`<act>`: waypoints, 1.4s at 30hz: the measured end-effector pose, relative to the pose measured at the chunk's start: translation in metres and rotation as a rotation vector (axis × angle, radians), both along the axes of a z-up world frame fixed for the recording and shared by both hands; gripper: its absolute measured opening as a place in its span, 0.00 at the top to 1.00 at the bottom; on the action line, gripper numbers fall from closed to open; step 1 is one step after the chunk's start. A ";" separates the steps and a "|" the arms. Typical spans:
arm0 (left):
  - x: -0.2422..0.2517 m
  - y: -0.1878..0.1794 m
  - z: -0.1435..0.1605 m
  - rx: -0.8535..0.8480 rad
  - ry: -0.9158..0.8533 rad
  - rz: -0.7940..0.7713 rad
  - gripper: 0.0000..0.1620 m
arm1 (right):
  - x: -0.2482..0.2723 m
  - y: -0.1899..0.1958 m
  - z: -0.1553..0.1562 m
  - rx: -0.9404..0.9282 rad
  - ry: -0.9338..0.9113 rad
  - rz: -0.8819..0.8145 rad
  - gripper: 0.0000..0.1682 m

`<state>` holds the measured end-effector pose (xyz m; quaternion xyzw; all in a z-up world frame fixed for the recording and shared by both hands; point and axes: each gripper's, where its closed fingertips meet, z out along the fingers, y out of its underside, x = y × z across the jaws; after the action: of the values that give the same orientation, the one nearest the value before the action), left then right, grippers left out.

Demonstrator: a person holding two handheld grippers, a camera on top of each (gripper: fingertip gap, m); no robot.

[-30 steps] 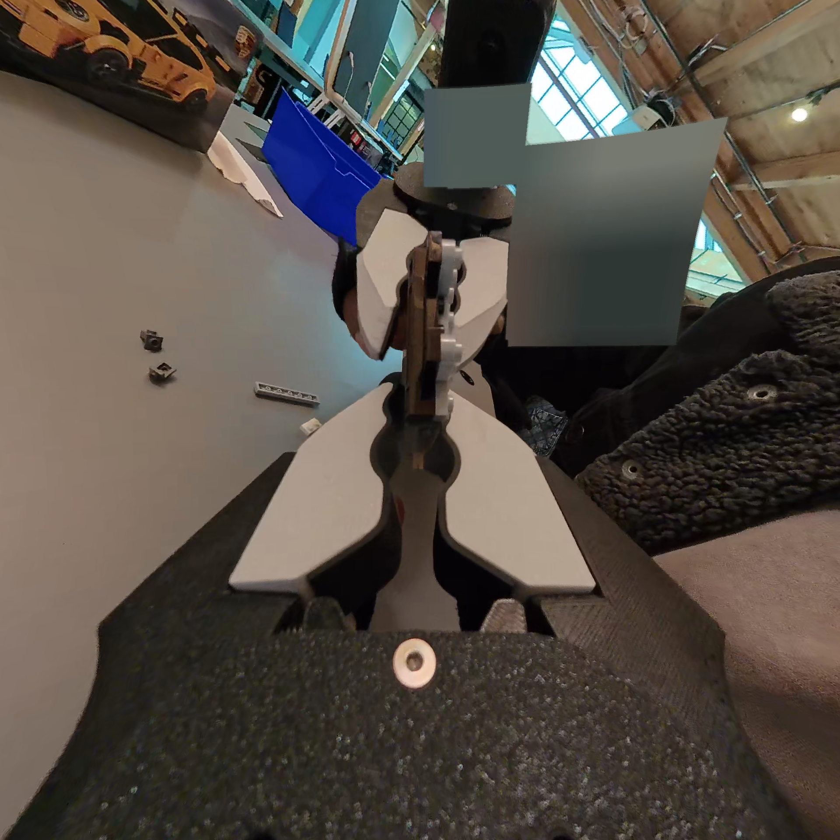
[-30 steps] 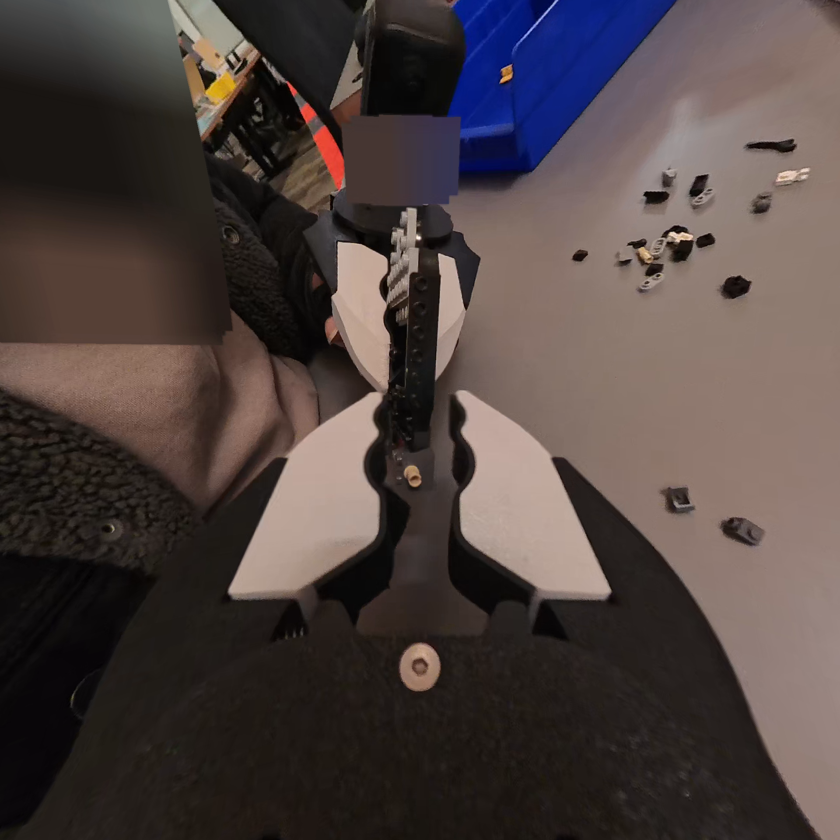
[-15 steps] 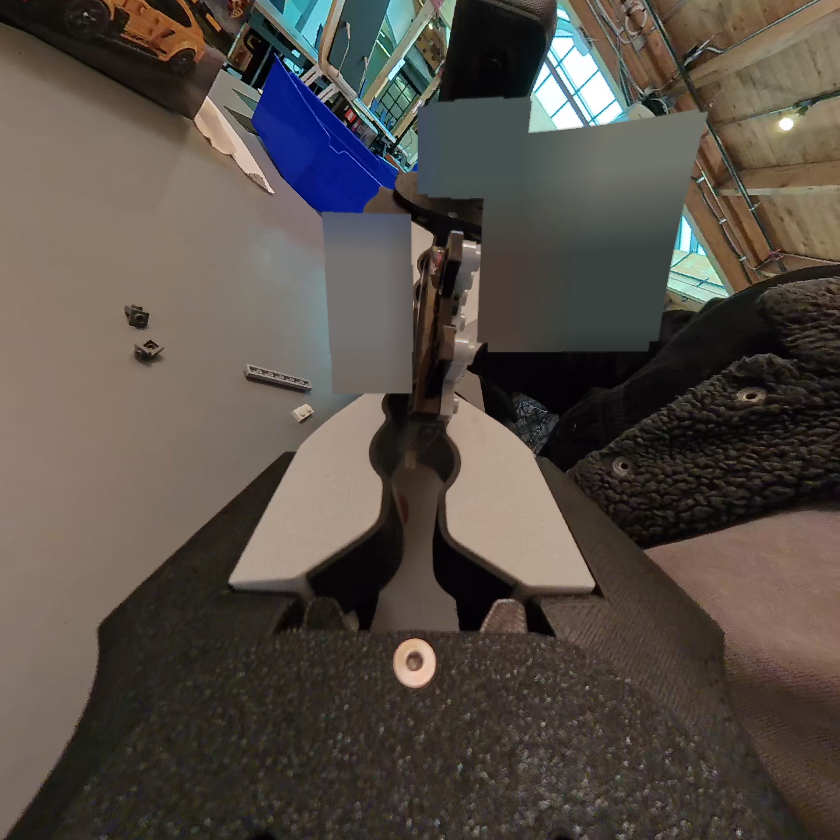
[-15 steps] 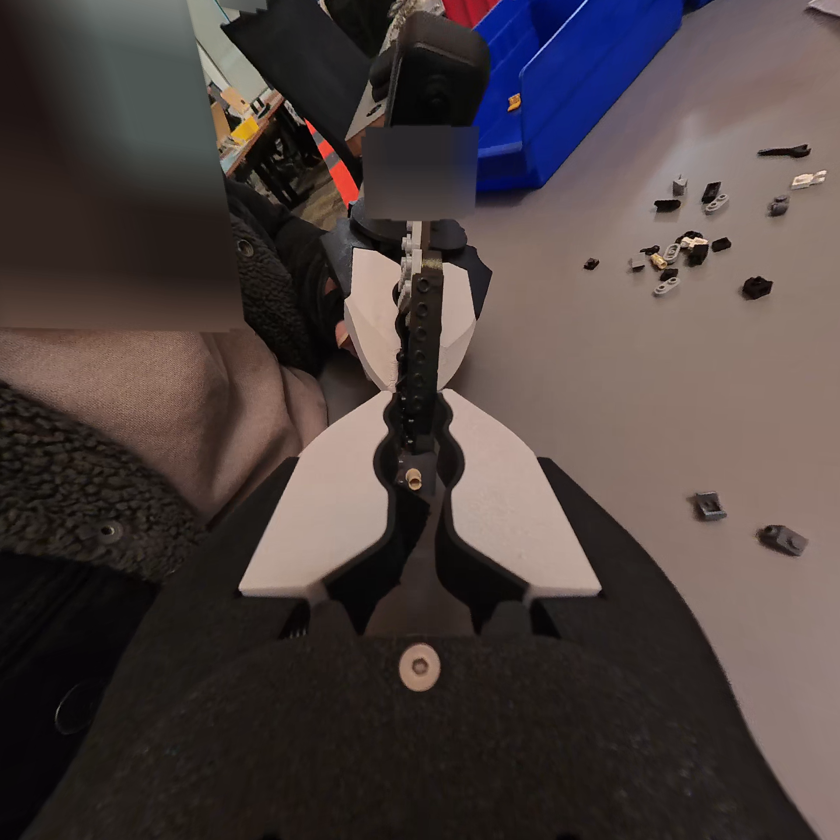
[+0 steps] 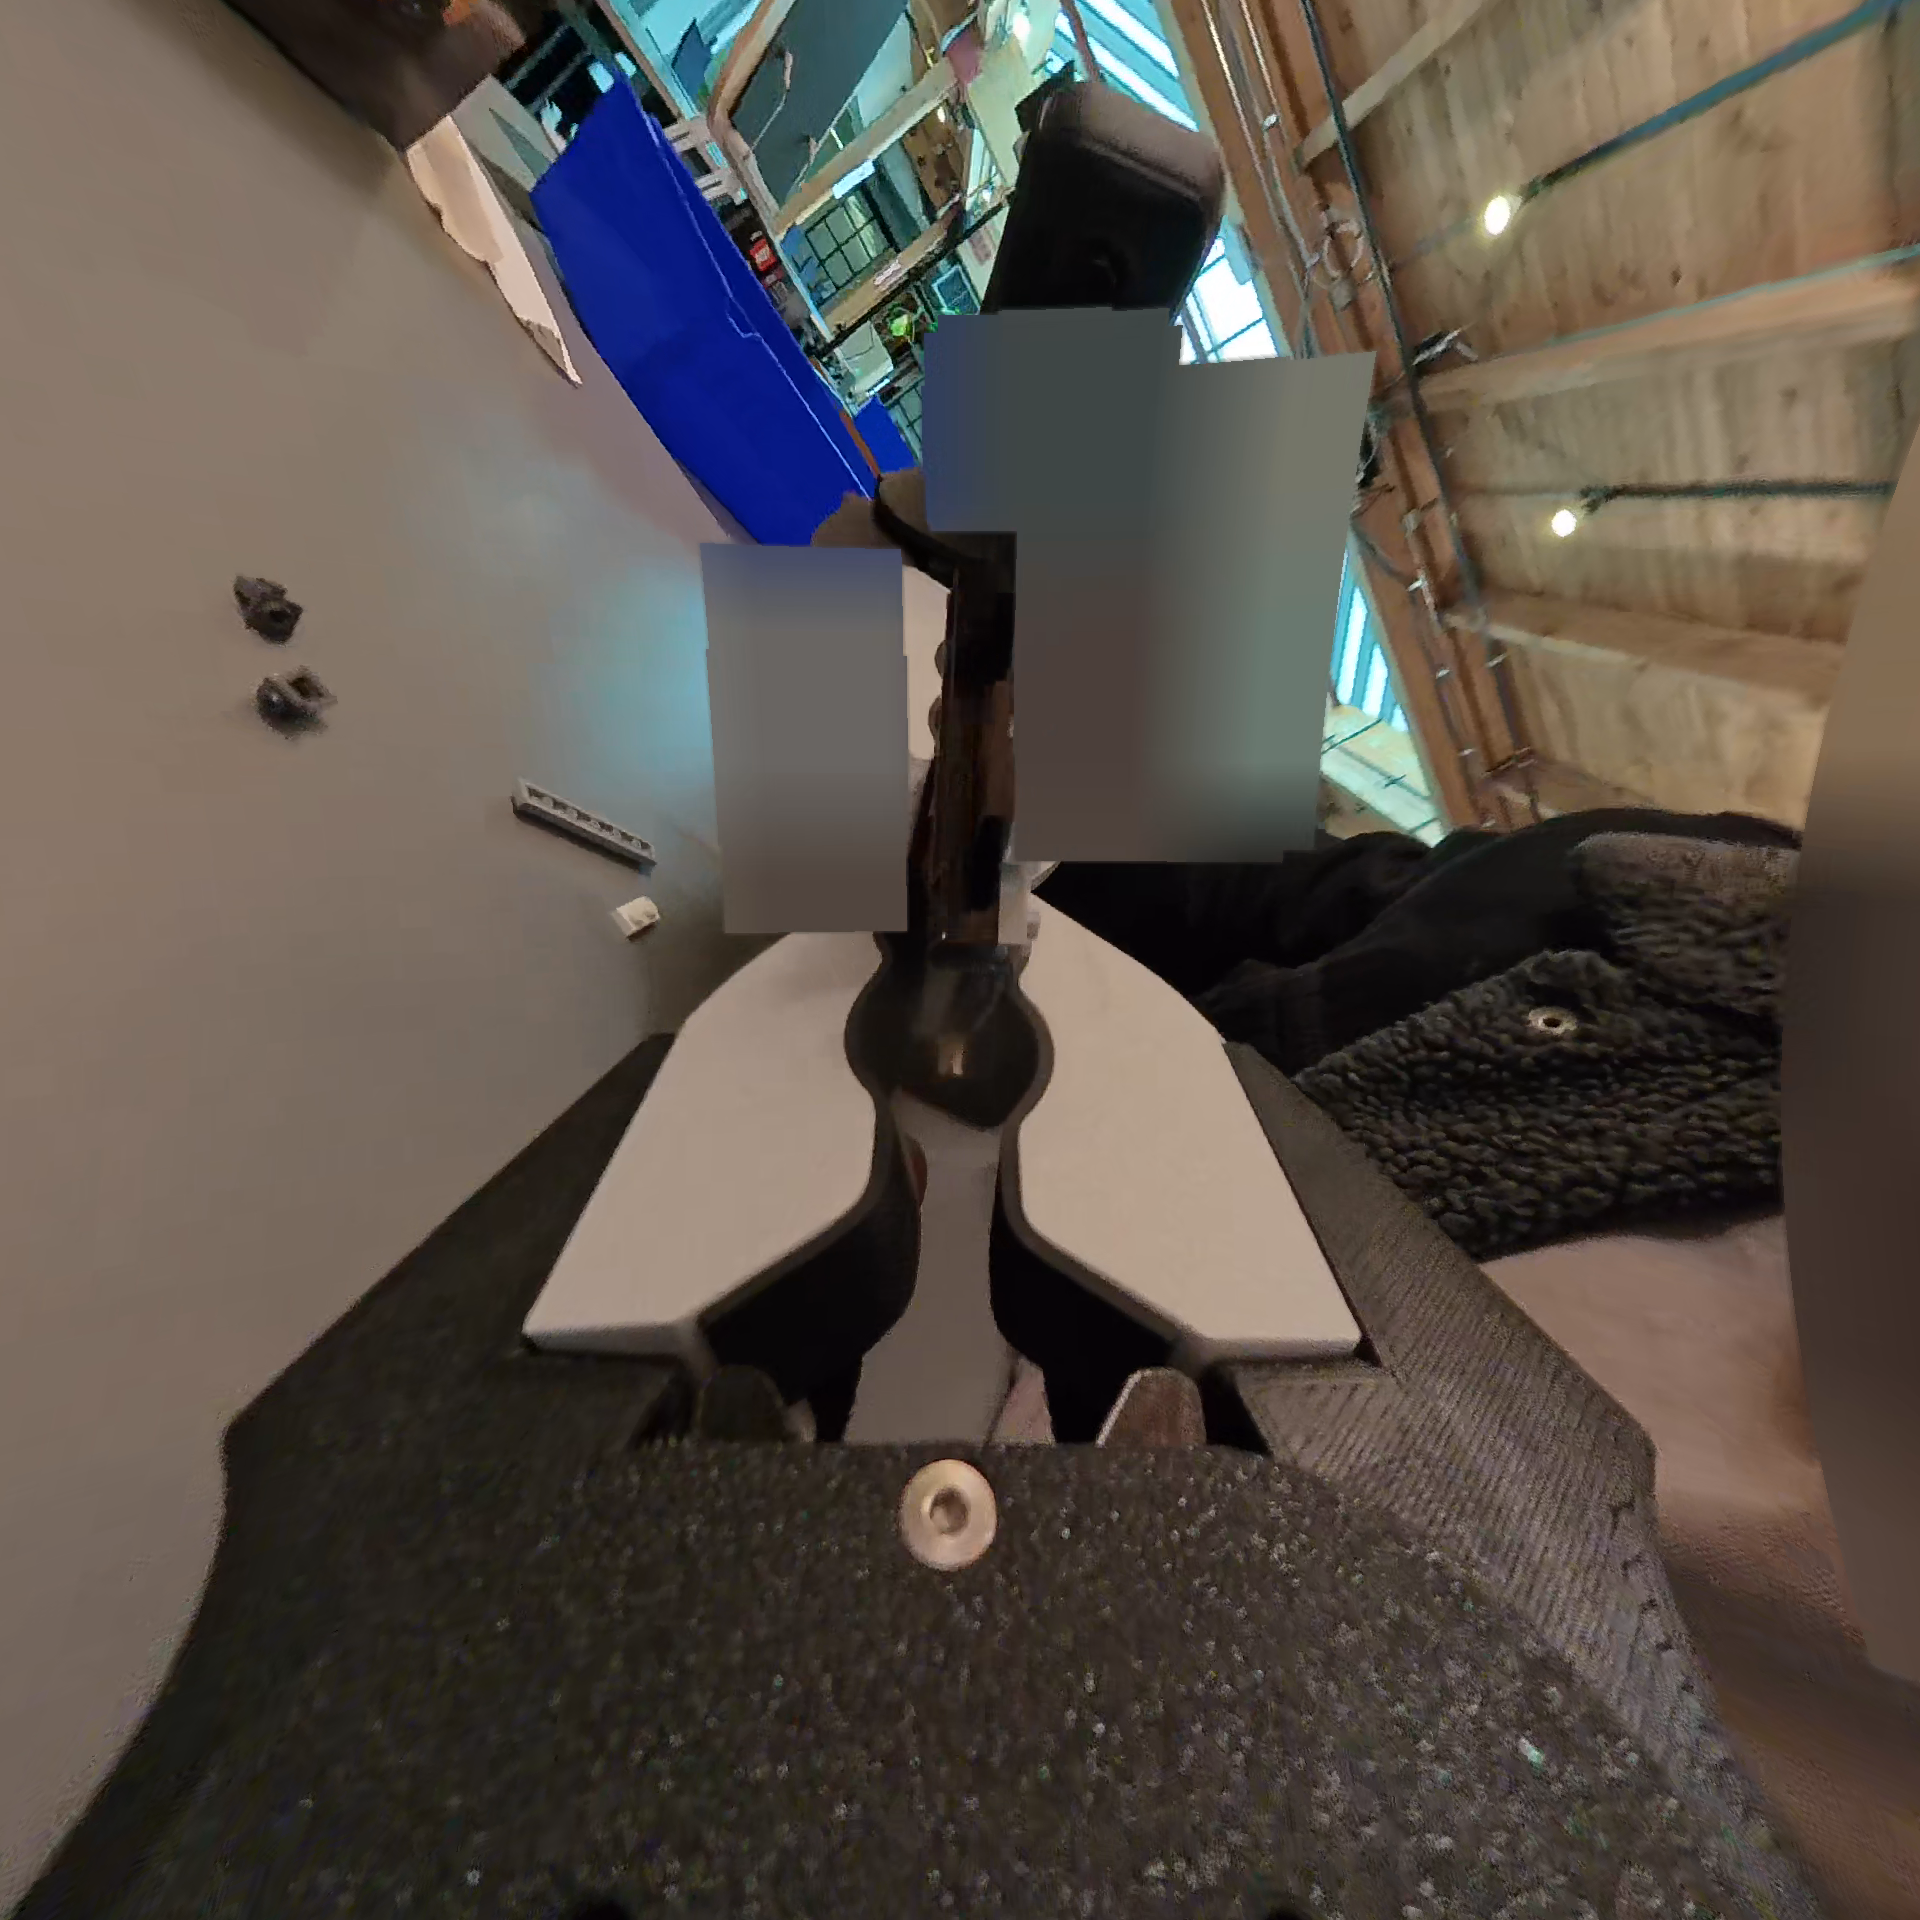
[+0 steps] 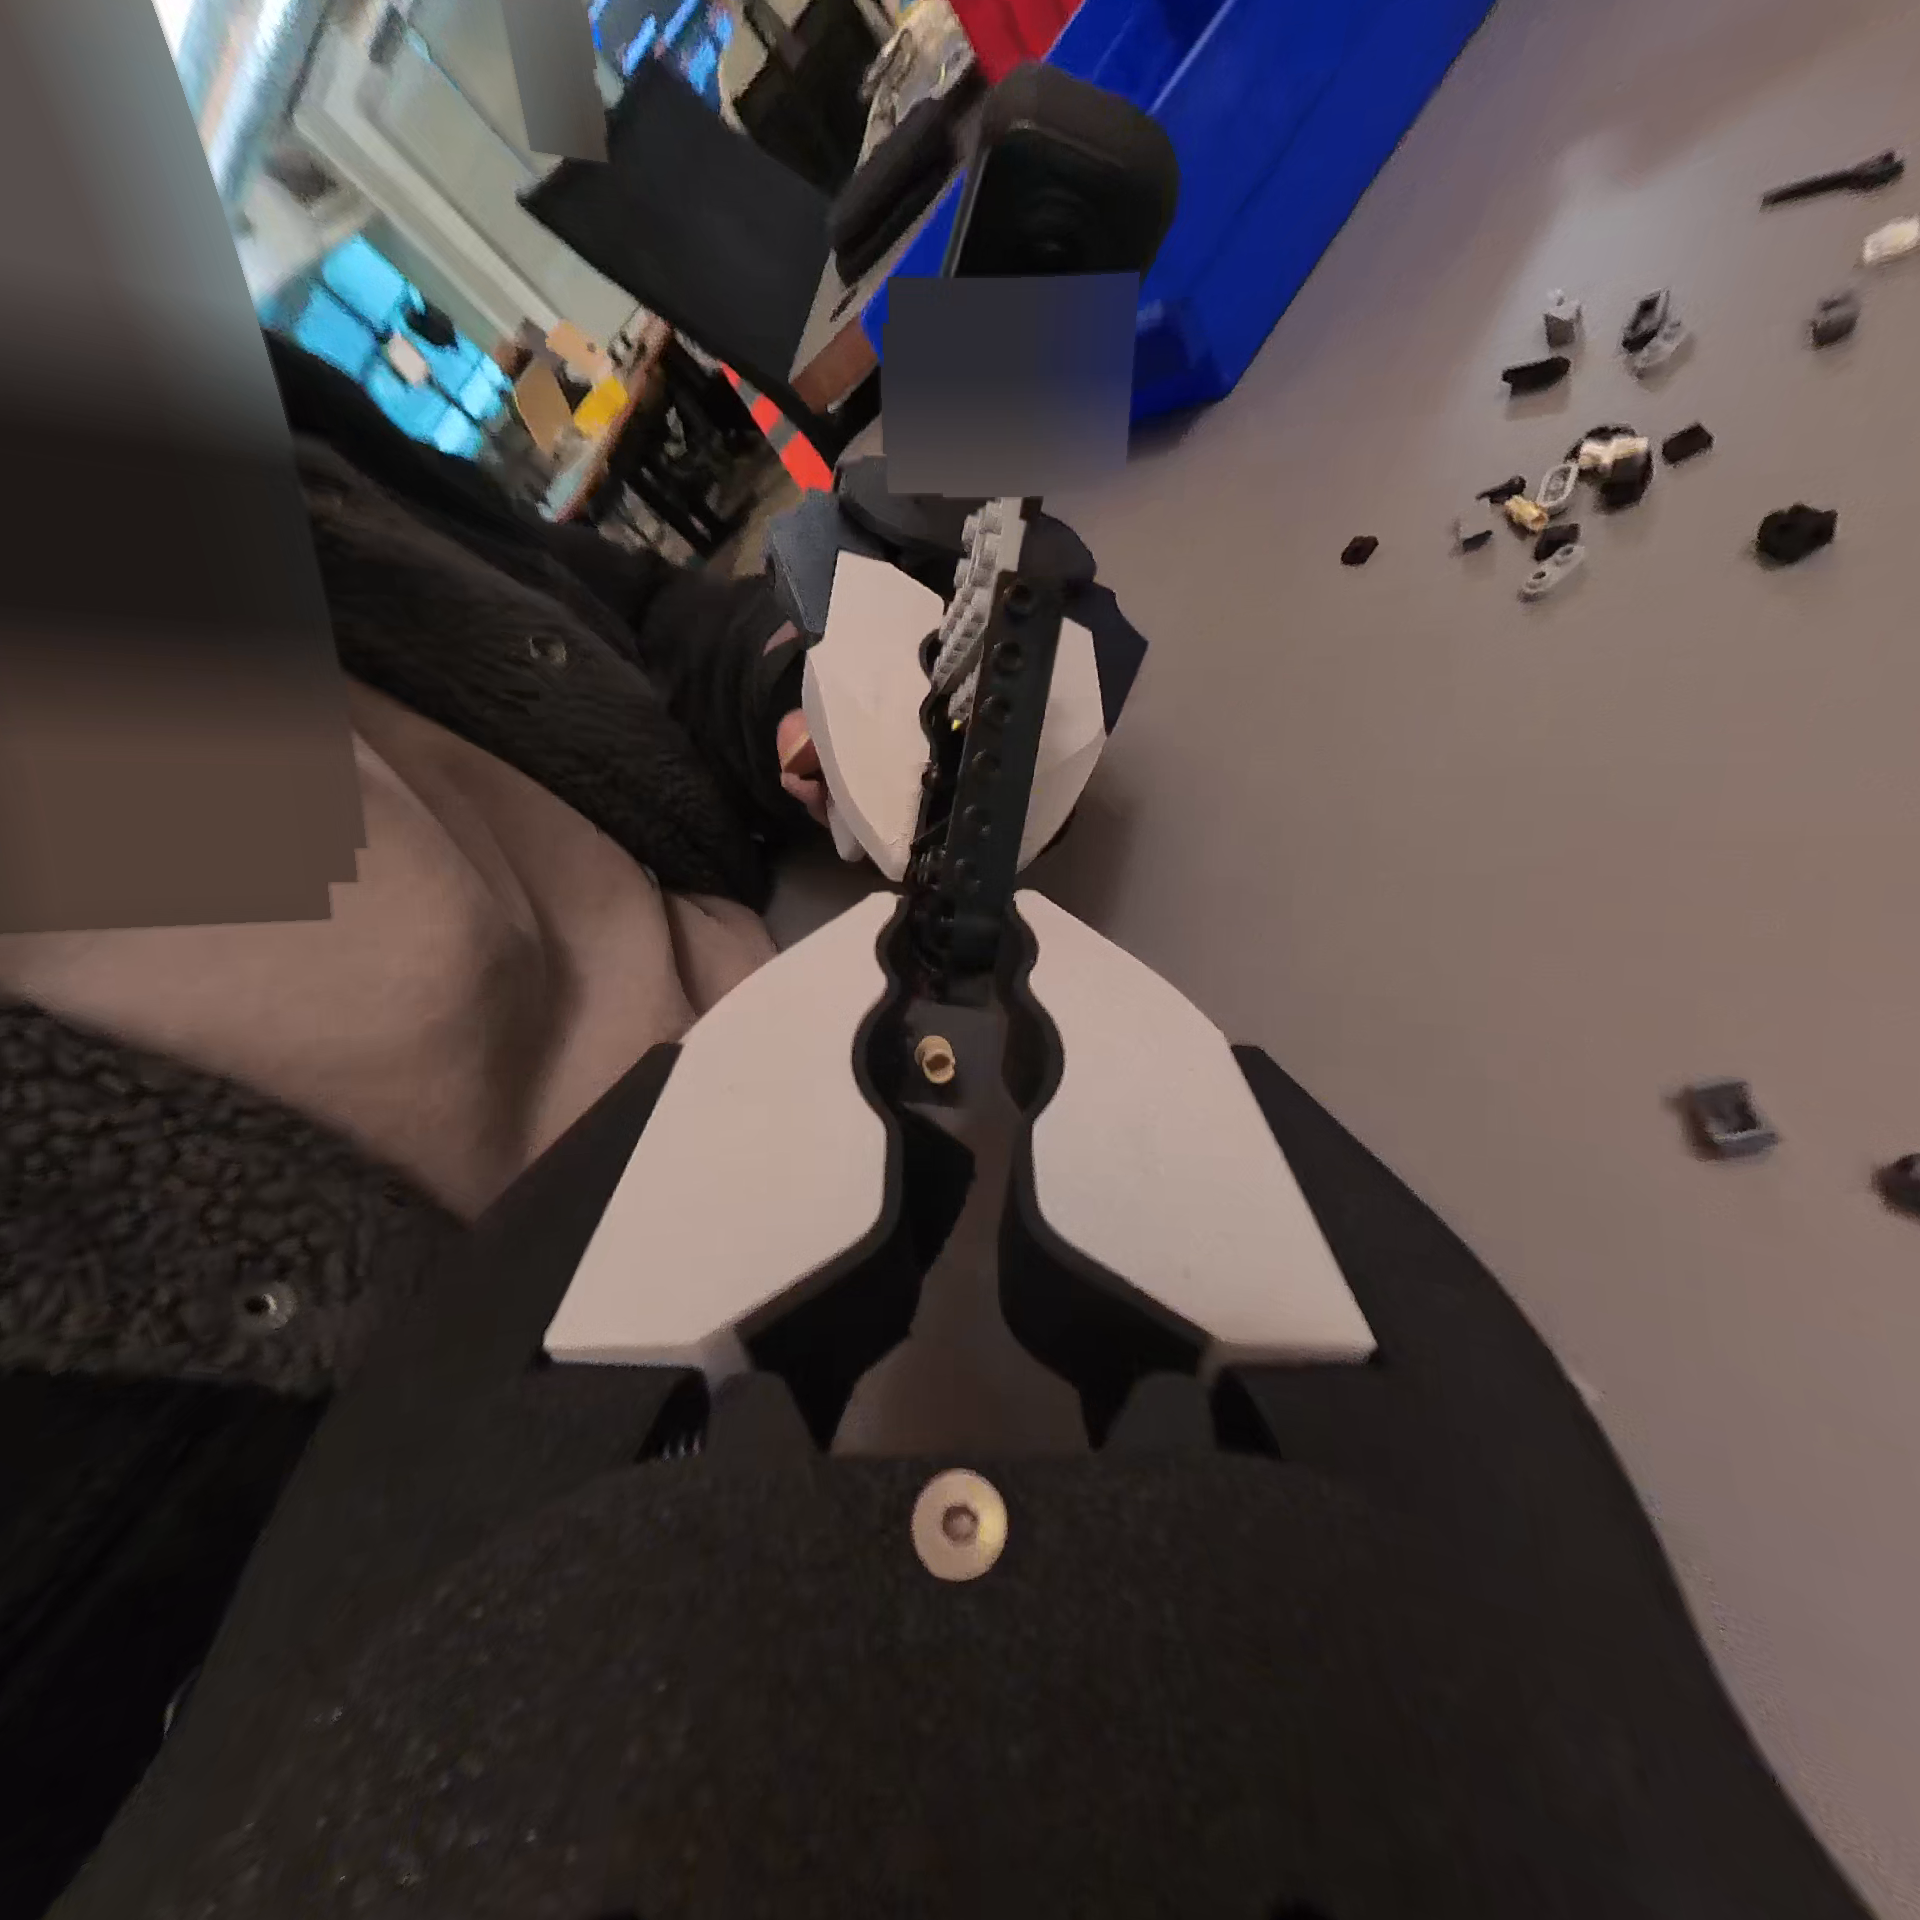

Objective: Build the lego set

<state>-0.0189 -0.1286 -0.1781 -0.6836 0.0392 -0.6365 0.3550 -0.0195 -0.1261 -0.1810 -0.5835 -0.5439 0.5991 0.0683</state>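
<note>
On the grey table (image 6: 1455,935), which fills the right of the right wrist view and the left of the left wrist view, a blue bin (image 6: 1247,208) stands at the far side. A person's dark fleece jacket (image 6: 499,644) lies to the left in the right wrist view.

Held clear of the table between both tools is the lego assembly (image 6: 987,748), a long black beam with holes and light grey plates along its far left edge. The right gripper (image 6: 954,935) has its white fingers (image 6: 769,1122) closed onto the near end of the beam. The left gripper (image 5: 948,940) faces it from the far side, its fingers likewise clamped on the other end of the same assembly (image 5: 961,790); patches hide much of that view.

A scatter of small black and grey pieces (image 6: 1600,457) lies far right in the right wrist view, well apart from the bin. Two dark grey pieces (image 6: 1730,1117) sit nearer, at the right edge. In the left wrist view a thin grey plate (image 5: 584,821) lies left of the gripper, with a tiny white piece (image 5: 636,914) just beside it.
</note>
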 end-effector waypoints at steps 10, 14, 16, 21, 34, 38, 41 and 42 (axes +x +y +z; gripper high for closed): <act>-0.024 0.020 -0.003 -0.080 -0.156 0.075 0.80 | -0.015 0.021 0.000 -0.610 0.168 -0.494 0.92; -0.013 0.015 -0.001 -0.038 -0.116 0.055 0.89 | -0.013 0.027 0.003 -0.601 0.262 -0.672 0.92; -0.013 0.014 -0.001 -0.041 -0.118 0.044 0.91 | -0.011 0.025 0.004 -0.567 0.268 -0.705 0.92; -0.011 0.005 0.005 -0.053 -0.176 -0.032 0.92 | -0.002 0.018 0.016 -0.411 0.251 -0.660 0.84; -0.008 0.004 0.008 -0.081 -0.212 -0.038 0.88 | 0.001 0.019 0.022 -0.439 0.207 -0.604 0.93; -0.020 0.014 0.009 -0.057 -0.235 0.040 0.79 | -0.008 0.028 0.022 -0.637 0.322 -0.753 0.94; -0.015 0.012 0.008 -0.036 -0.199 0.032 0.76 | -0.006 0.043 0.019 -0.752 0.433 -0.860 0.93; -0.015 0.013 0.006 -0.038 -0.189 0.035 0.76 | -0.006 0.044 0.017 -0.769 0.444 -0.881 0.94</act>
<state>-0.0336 -0.1156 -0.1719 -0.6279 -0.0186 -0.6923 0.3552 -0.0258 -0.0819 -0.1642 -0.5975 0.0297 0.7745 0.2054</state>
